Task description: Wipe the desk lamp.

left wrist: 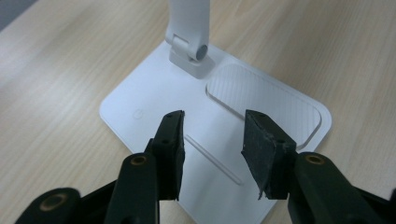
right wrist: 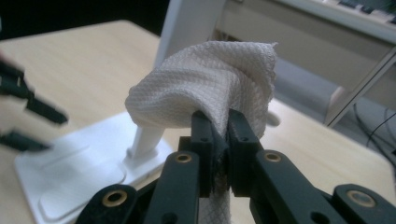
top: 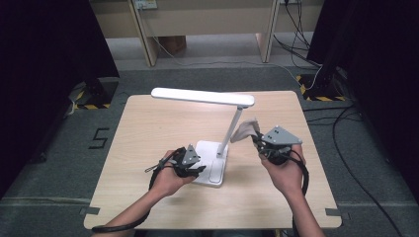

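A white desk lamp stands mid-table: its flat base [top: 211, 163], a slanted arm [top: 231, 128] and a long head [top: 202, 97]. My left gripper [top: 196, 170] hovers over the base's near edge, open, with nothing between its pads [left wrist: 170, 149]; the base [left wrist: 140, 107] and the arm's hinge [left wrist: 194, 51] lie beyond them. My right gripper [top: 257, 140] is shut on a white cloth [top: 245, 129], held up beside the lamp arm. In the right gripper view the cloth [right wrist: 205, 88] bulges above the pinching jaws, with the lamp base [right wrist: 70, 168] behind.
The wooden table [top: 148, 128] has bare surface to the left of the lamp and behind it. A second table's legs [top: 148, 44] stand on the floor beyond. Cables [top: 346, 123] trail on the floor at the right.
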`<state>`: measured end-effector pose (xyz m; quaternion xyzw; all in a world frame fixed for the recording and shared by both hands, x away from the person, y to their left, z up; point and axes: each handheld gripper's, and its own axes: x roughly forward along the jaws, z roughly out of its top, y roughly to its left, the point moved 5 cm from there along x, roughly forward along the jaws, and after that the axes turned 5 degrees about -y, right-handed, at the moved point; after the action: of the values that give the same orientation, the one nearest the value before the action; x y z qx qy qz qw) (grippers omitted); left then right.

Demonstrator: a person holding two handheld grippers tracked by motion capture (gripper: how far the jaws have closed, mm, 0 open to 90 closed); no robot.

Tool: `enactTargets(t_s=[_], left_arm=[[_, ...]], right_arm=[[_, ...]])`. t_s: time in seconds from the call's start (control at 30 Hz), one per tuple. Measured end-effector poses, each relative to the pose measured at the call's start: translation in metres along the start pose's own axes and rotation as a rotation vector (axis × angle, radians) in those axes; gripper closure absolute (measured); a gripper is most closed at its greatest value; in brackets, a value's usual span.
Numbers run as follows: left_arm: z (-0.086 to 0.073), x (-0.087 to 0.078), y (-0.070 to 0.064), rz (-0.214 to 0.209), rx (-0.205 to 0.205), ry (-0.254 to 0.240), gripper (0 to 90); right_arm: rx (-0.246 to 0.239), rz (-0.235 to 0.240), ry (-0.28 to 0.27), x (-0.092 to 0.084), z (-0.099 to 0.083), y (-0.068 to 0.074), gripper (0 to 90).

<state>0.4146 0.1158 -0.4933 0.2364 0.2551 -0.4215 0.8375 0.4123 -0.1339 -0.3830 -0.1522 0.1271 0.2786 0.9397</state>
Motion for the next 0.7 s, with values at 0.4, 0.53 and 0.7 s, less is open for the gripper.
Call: enactTargets(t_s=[0.4, 0.53, 0.7], left_arm=[[-0.011, 0.015, -0.005, -0.024, 0.007, 0.047, 57.6], [-0.013, 0.018, -0.005, -0.025, 0.004, 0.048, 58.0], [-0.017, 0.02, -0.004, -0.023, 0.0, 0.054, 58.0]], right_arm=[[-0.005, -0.01, -0.112, -0.01, 0.043, -0.003, 83.4], [0.012, -0.019, -0.143, -0.011, 0.053, -0.008, 83.4], [0.009, -0.027, -0.143, -0.005, 0.062, -0.007, 83.2]])
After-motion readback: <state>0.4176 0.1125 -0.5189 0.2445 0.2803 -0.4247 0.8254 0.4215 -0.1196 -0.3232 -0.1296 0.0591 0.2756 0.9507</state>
